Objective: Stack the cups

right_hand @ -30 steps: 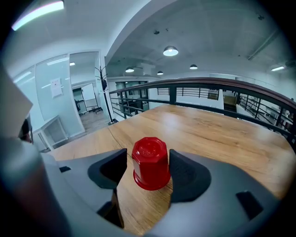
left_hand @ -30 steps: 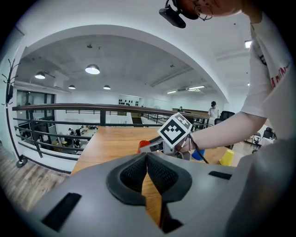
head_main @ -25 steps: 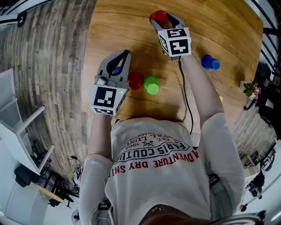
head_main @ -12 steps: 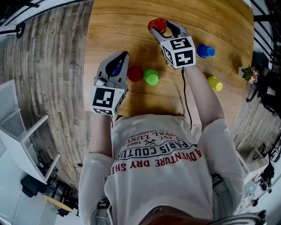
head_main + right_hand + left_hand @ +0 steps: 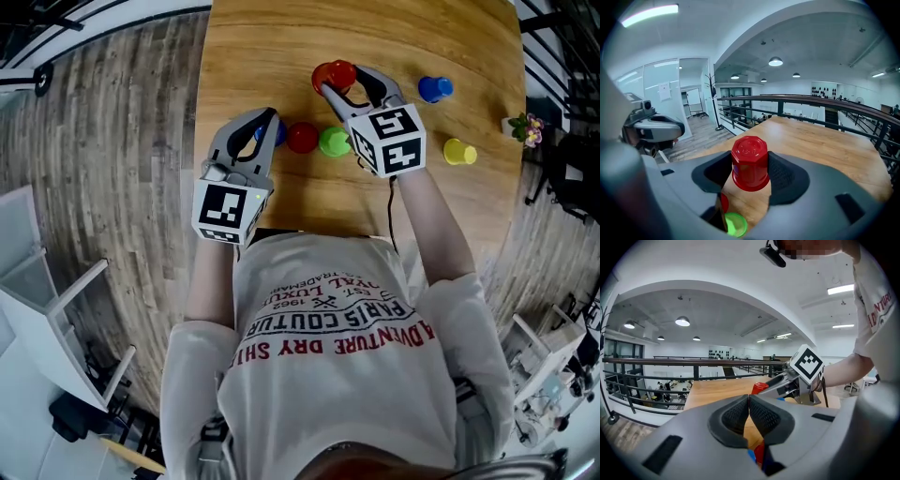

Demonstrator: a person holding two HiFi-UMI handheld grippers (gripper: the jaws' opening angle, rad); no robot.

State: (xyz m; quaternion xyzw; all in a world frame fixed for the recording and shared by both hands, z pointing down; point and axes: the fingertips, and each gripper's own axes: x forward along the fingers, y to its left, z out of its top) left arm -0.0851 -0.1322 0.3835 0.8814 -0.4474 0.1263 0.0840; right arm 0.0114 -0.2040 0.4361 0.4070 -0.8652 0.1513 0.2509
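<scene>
Holding item: held red cup (image 5: 750, 161), upside down with its flat base on top, at the lower centre of the right gripper view; its rim hangs clear of the wood below. In the head view it (image 5: 333, 75) sits at upper centre.
Right gripper (image 5: 751, 174): jaws clamped on two opposite sides of the held red cup; in the head view (image 5: 354, 92) its marker cube faces up, just right of centre.
Left gripper (image 5: 749, 404): pads pressed together, nothing between them; in the head view (image 5: 265, 127) it is left of centre.
Row on the table: first blue cup (image 5: 276, 134), partly hidden under the left gripper's tips; second red cup (image 5: 302, 138) just beside it on the right; green cup (image 5: 334, 142) next along, partly under the right gripper.
Second blue cup (image 5: 434, 88): upper right, well apart from the row.
Yellow cup (image 5: 458, 151): right side, below the second blue cup.
Table (image 5: 262, 47): light wood, filling the upper middle of the head view.
Small flowering plant (image 5: 525, 127): at the table's right edge.
Person's shirt (image 5: 337, 356): white with red and dark print, lower centre.
</scene>
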